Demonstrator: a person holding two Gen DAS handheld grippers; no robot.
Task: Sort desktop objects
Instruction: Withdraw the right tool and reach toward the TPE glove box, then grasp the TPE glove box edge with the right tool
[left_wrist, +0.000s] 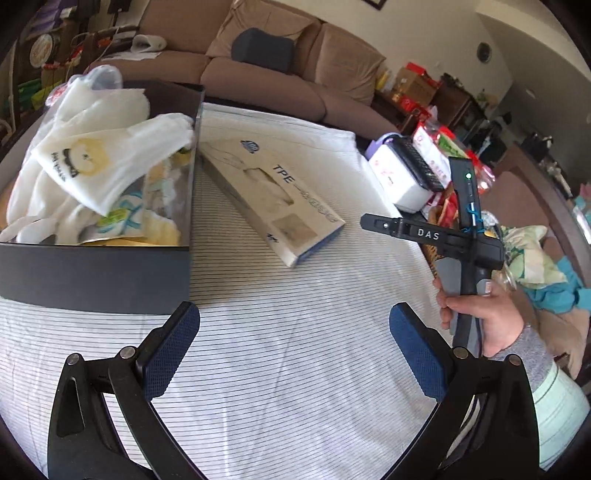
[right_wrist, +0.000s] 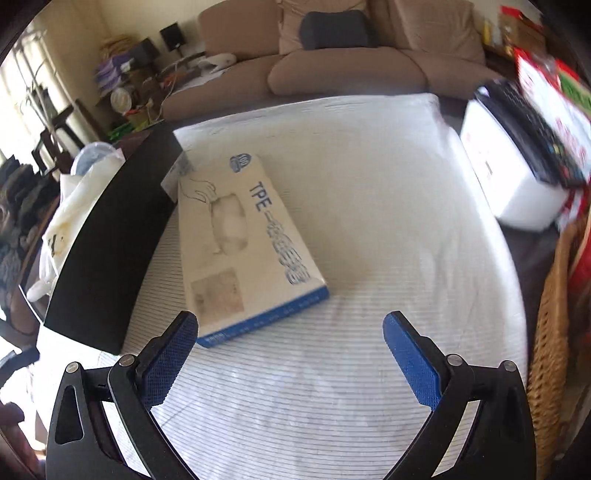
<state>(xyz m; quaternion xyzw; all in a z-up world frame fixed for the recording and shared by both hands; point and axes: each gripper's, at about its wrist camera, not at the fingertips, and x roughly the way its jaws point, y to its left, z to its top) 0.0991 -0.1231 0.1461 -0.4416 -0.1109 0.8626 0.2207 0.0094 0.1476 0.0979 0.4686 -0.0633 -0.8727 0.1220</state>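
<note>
From the left wrist camera, the left gripper (left_wrist: 294, 347) hangs over the striped cloth (left_wrist: 295, 369) with its blue pads spread wide and nothing between them. Ahead on the left stands a dark box (left_wrist: 99, 273) stuffed with white plastic bags (left_wrist: 96, 162); a flat TPE glove box (left_wrist: 273, 199) lies just beside its right wall. To the right, a hand (left_wrist: 480, 314) grips the other tool's handle. From the right wrist camera, the right gripper (right_wrist: 290, 349) is likewise wide open and empty above the cloth, the glove box lying ahead, close to its left finger (right_wrist: 170, 362). A wicker basket (right_wrist: 550, 332) sits at the right edge.
</note>
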